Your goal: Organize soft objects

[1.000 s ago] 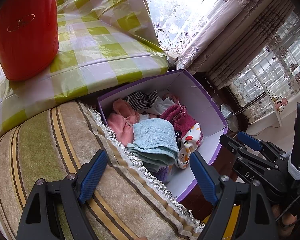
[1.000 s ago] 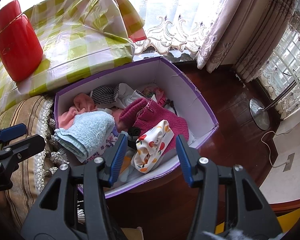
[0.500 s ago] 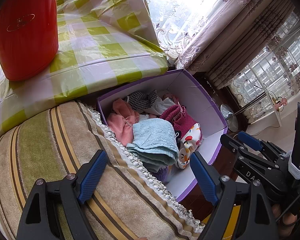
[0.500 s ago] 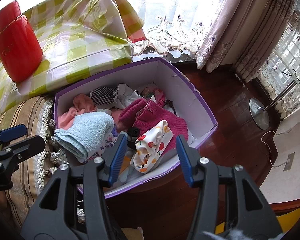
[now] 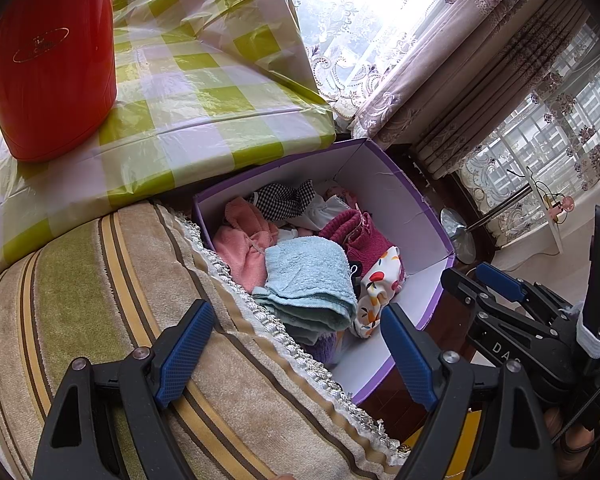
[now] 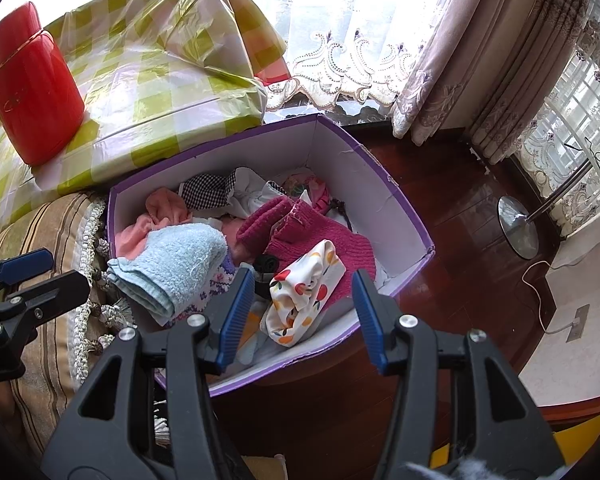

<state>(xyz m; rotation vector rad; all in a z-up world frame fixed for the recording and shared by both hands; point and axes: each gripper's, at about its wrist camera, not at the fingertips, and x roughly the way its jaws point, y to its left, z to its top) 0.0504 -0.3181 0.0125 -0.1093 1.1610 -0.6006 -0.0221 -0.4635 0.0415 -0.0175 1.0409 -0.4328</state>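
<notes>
A purple box with white inner walls (image 5: 396, 196) (image 6: 364, 184) stands on the dark wood floor and holds soft items: a folded light blue towel (image 5: 306, 276) (image 6: 180, 260), a pink cloth (image 5: 244, 240), a magenta knit (image 6: 312, 232), a fruit-print cloth (image 6: 304, 296) and a checked cloth (image 6: 206, 192). My left gripper (image 5: 296, 354) is open and empty above the striped cushion beside the box. My right gripper (image 6: 300, 312) is open and empty above the box's near edge, over the fruit-print cloth.
A striped cushion with a tasselled fringe (image 5: 100, 300) lies left of the box. Behind it is a green checked plastic-covered surface (image 5: 188, 92) with a red container (image 5: 52, 60). Curtains (image 6: 460, 60) and a lamp stand base (image 6: 518, 226) are at the right.
</notes>
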